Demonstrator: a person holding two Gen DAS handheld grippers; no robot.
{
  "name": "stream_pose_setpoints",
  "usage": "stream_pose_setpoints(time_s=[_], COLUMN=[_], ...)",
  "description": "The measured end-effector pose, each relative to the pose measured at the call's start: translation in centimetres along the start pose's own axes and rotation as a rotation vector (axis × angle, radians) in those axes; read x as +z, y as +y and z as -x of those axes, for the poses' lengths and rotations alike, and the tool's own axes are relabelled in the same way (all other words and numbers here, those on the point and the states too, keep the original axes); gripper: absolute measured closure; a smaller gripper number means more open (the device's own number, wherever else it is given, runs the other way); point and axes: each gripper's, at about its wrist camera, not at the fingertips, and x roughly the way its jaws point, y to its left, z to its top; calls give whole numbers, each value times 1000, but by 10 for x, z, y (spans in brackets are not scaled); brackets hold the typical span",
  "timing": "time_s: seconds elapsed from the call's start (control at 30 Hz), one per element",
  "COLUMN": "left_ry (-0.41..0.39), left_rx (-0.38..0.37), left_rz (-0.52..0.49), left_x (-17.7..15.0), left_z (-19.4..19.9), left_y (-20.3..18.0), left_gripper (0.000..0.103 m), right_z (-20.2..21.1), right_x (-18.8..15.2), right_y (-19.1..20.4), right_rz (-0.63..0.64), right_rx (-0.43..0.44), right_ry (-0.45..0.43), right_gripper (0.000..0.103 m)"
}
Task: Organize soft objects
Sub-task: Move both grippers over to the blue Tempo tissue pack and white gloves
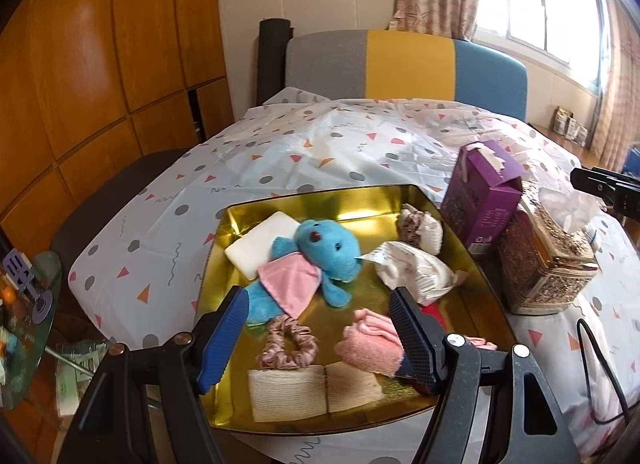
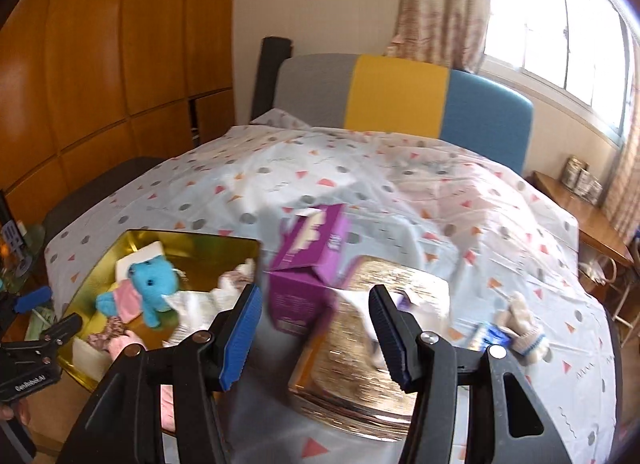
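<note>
A gold tray (image 1: pixel 360 199) on the table holds soft things: a blue plush toy (image 1: pixel 320 248) with a pink cloth (image 1: pixel 292 280) on it, a white sponge (image 1: pixel 260 244), a pink scrunchie (image 1: pixel 286 344), a folded pink towel (image 1: pixel 372 340), beige pads (image 1: pixel 312 388) and a crumpled white wrapper (image 1: pixel 412 268). My left gripper (image 1: pixel 320 340) is open and empty above the tray's near side. My right gripper (image 2: pixel 316 332) is open and empty above a gold tissue box (image 2: pixel 380 348). A small knitted glove (image 2: pixel 524 324) lies to its right. The tray (image 2: pixel 104 260) is at the left.
A purple carton (image 1: pixel 484 195) stands beside the gold tissue box (image 1: pixel 548 260) right of the tray. A black cable (image 1: pixel 600 364) runs over the patterned tablecloth (image 1: pixel 280 159). A chair with grey, yellow and blue back (image 1: pixel 408 63) stands behind the table. Wooden cabinets are at left.
</note>
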Motion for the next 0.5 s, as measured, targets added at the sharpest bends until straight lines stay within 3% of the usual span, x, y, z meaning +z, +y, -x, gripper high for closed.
stream_pose_setpoints(time_s=[0.5], left_ry=[-21], left_rx=[-72], left_rz=[-140], left_x=[8], left_z=[12], left_y=[-58], left_gripper=[29], right_z=[20], right_x=[-46], right_y=[-146], right_rz=[-232], right_rx=[-276], right_ry=[30], right_gripper=[47])
